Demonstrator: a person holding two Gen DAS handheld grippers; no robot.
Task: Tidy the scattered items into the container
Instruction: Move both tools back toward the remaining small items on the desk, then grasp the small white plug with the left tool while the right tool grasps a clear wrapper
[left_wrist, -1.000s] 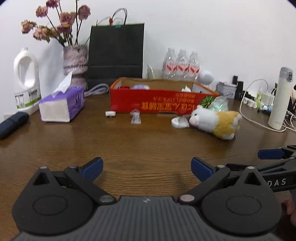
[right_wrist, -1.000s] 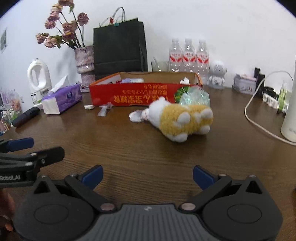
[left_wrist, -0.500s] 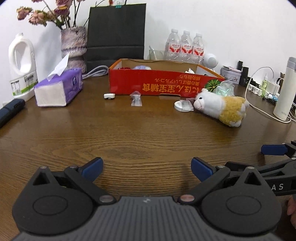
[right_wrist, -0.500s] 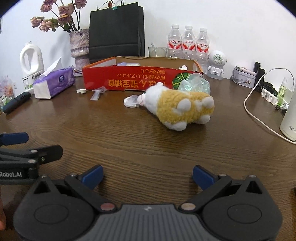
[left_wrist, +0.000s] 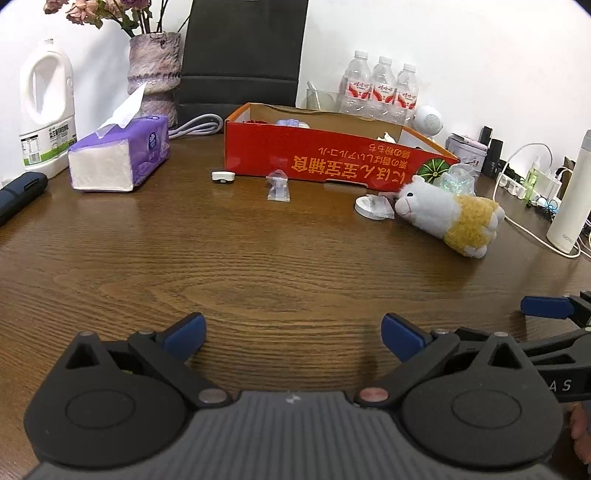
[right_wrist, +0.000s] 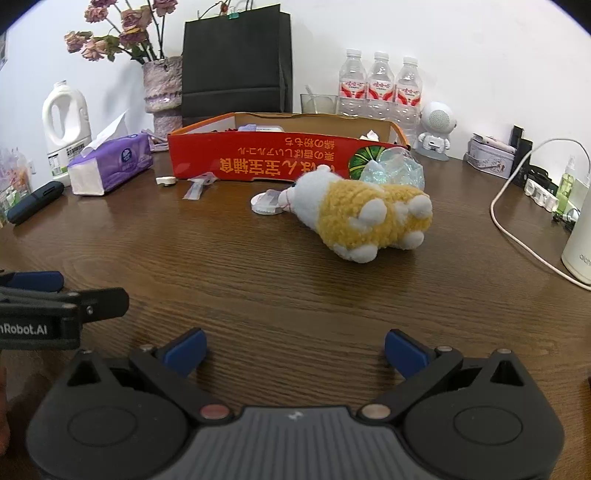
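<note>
A red cardboard box (left_wrist: 332, 162) (right_wrist: 258, 158) stands open at the back of the brown table, a few small items inside. In front of it lie a white-and-yellow plush animal (left_wrist: 450, 218) (right_wrist: 362, 218), a white round lid (left_wrist: 371, 205) (right_wrist: 266, 203), a clear crinkled wrapper (left_wrist: 456, 179) (right_wrist: 395, 170), a small clear plastic piece (left_wrist: 279, 186) (right_wrist: 199, 184) and a small white clip (left_wrist: 222, 176) (right_wrist: 166, 181). My left gripper (left_wrist: 293, 330) is open, well short of them. My right gripper (right_wrist: 295, 349) is open too, nearer the plush, nothing between its fingers.
A purple tissue pack (left_wrist: 118, 155), a white jug (left_wrist: 46, 107), a vase of dried flowers (left_wrist: 153, 77) and a black paper bag (left_wrist: 243, 55) stand at the back left. Water bottles (left_wrist: 382, 88), a white flask (left_wrist: 570, 195) and cables (right_wrist: 517, 221) are at the right.
Both grippers have moved forward over the table toward the box and the scattered items, which now look larger. Both stayed open; nothing on the table moved.
</note>
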